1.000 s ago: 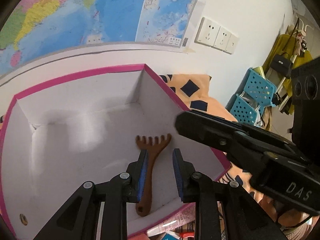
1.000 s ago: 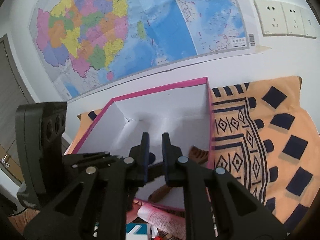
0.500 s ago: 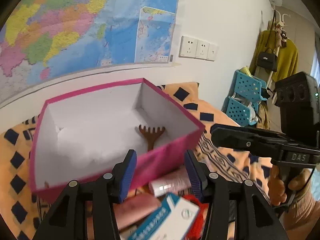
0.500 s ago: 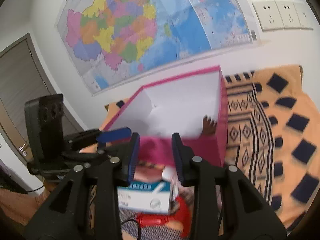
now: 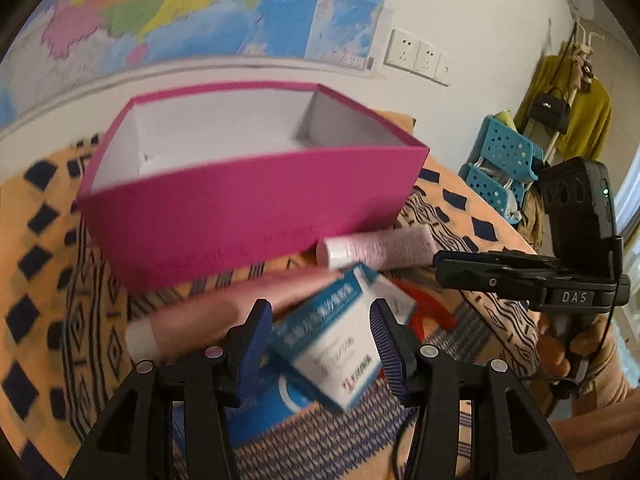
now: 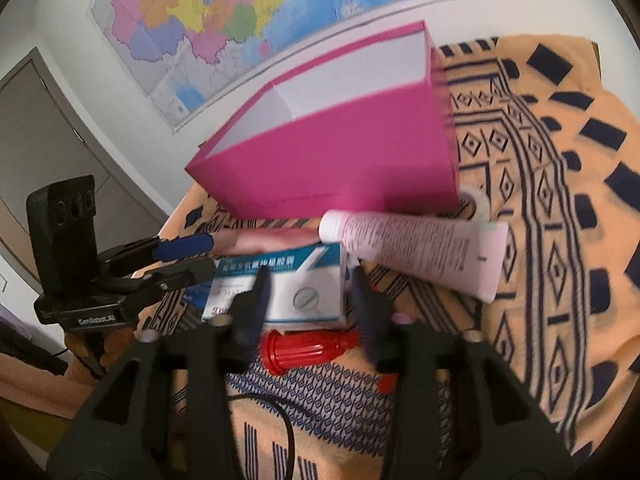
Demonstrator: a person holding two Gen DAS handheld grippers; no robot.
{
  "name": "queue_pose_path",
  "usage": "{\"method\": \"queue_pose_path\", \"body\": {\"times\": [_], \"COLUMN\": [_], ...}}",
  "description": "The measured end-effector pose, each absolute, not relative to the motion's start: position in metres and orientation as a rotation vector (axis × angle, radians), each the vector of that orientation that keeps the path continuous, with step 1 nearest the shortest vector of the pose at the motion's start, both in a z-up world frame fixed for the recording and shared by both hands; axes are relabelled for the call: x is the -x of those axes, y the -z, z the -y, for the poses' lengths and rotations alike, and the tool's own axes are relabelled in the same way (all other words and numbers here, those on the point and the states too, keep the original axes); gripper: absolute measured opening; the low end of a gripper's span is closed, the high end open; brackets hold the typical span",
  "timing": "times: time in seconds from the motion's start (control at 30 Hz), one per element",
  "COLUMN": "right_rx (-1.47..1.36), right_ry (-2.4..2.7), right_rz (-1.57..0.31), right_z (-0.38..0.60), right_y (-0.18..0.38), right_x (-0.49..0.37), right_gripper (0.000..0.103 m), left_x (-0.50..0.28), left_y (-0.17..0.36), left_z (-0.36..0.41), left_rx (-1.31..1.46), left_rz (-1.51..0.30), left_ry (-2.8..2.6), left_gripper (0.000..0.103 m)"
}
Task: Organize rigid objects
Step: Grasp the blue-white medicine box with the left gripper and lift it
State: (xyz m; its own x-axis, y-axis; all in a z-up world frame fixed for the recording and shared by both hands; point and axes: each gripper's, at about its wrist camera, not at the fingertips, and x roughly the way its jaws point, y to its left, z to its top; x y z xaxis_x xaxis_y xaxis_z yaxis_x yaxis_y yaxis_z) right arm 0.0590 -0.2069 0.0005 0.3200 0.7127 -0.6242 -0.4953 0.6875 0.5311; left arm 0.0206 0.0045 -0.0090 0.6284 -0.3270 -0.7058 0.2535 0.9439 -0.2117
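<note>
A pink box (image 5: 248, 204) with a white inside stands on the patterned cloth; it also shows in the right wrist view (image 6: 340, 160). In front of it lie a blue-and-white carton (image 5: 340, 336) (image 6: 280, 284), a pale pink tube (image 5: 380, 246) (image 6: 412, 252), a darker pink tube (image 5: 216, 312) and a red bottle (image 6: 308, 352). My left gripper (image 5: 322, 340) is open, its fingers on either side of the carton, apart from it. My right gripper (image 6: 308, 308) is open above the carton and red bottle. The box's contents are hidden by its front wall.
An orange cloth with dark patterns (image 6: 560, 240) covers the table. A map hangs on the wall (image 5: 200, 8) behind the box. Blue baskets (image 5: 500, 164) and a coat rack stand at the far right. A black cable (image 6: 280, 412) lies near the front edge.
Both grippers have pulled back out of the pink box and dropped low in front of it. Both have opened wider. The brown rake left in the box is now hidden.
</note>
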Motion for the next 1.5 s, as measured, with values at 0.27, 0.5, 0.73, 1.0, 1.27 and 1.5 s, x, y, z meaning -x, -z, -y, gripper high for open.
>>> {"method": "queue_pose_path", "body": {"times": [0.27,0.5,0.73,1.0,1.27,1.5], "right_rx": [-0.252,-0.239,-0.203,-0.212,-0.188,-0.165], "right_ry": [-0.802,-0.798,-0.802,-0.799,-0.799,-0.807], "right_rz": [-1.008,-1.026,-1.026,-0.997,-0.938,-0.887], "right_z": [0.194,0.184,0.174,0.176,0.177,0.173], "right_y": [0.019,0.028,0.029,0.019,-0.003,-0.023], "right_x": [-0.061,-0.066,-0.064,-0.059,-0.05,-0.049], "right_gripper": [0.058,0.058,0.055,0.053,0.053,0.053], "left_x": [-0.009,-0.005,-0.004,-0.003,0.002,0.002], "left_y": [0.03,0.037,0.038,0.036,0.021,0.006], "left_z": [-0.003,-0.002,0.002,0.001,-0.005,-0.012], "left_rx": [0.119,0.134,0.134,0.141,0.158,0.18], "left_rz": [-0.884,-0.907,-0.907,-0.898,-0.861,-0.833], "left_ry": [0.309,0.313,0.318,0.32,0.336,0.344], "left_gripper": [0.052,0.052,0.052,0.052,0.052,0.052]}}
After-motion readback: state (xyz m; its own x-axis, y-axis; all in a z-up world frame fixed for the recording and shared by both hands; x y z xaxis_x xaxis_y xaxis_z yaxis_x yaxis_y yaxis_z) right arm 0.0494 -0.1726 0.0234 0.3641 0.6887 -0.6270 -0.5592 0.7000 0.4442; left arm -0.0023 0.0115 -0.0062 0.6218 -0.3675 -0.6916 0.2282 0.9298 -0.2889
